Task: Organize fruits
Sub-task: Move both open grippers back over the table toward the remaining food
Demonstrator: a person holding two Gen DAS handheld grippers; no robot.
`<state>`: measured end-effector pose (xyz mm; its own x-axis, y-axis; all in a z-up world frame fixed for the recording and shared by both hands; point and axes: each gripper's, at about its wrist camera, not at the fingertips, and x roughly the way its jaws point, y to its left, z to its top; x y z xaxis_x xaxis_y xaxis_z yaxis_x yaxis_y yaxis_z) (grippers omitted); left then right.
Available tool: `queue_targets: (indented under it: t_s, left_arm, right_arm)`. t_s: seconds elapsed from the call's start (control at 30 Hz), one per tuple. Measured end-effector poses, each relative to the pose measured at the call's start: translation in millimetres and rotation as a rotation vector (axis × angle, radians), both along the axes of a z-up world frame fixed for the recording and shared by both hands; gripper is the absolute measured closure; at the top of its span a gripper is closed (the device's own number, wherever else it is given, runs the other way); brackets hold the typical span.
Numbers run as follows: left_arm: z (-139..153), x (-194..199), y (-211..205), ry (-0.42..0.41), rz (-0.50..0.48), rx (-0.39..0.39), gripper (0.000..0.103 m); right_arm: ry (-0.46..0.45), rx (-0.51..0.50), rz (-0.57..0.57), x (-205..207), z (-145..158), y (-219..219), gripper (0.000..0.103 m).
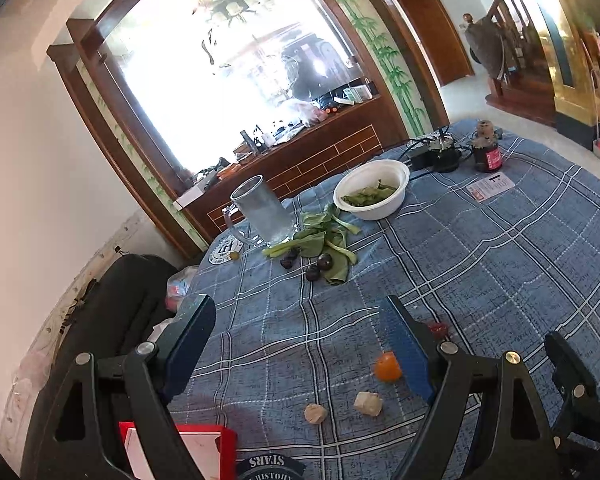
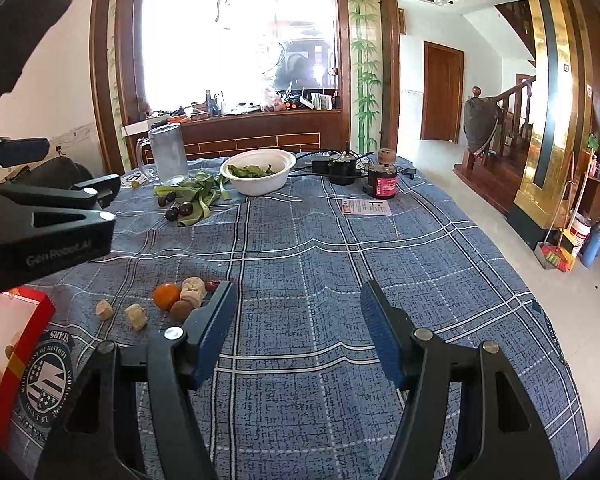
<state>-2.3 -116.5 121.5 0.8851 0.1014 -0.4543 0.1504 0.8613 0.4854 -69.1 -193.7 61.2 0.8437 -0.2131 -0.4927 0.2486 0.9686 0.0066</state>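
Note:
My left gripper (image 1: 296, 332) hangs open over the blue plaid tablecloth (image 1: 480, 280), with nothing between its fingers. An orange (image 1: 388, 366) lies just inside its right finger, with two beige chunks (image 1: 367, 403) nearer me. Further off, dark plums (image 1: 324, 261) rest among green leaves (image 1: 324, 240). My right gripper (image 2: 296, 320) is open too, over bare cloth. Left of its left finger cluster the orange (image 2: 166, 295), a brown round fruit (image 2: 180, 309), beige chunks (image 2: 192, 288) and a small red fruit (image 2: 211, 285). The left gripper (image 2: 66, 168) shows at that view's left edge.
A red box (image 2: 20, 356) sits at the table's near left corner. At the far side stand a glass mug (image 2: 168, 154), a white bowl (image 2: 260, 188) of greens, a black device with cables (image 2: 342, 168), a dark bottle (image 2: 384, 182) and a card (image 2: 366, 207). A black chair (image 1: 132, 300) is left of the table.

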Motion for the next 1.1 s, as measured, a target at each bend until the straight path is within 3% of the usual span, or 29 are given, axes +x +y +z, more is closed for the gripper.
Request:
queue_targets:
  t_s: [1.1]
  left_arm:
    - [-12, 12, -6, 0.032, -0.005, 0.013, 0.019]
  right_arm:
    - [0.021, 0.017, 0.013, 5, -6, -5, 0.038]
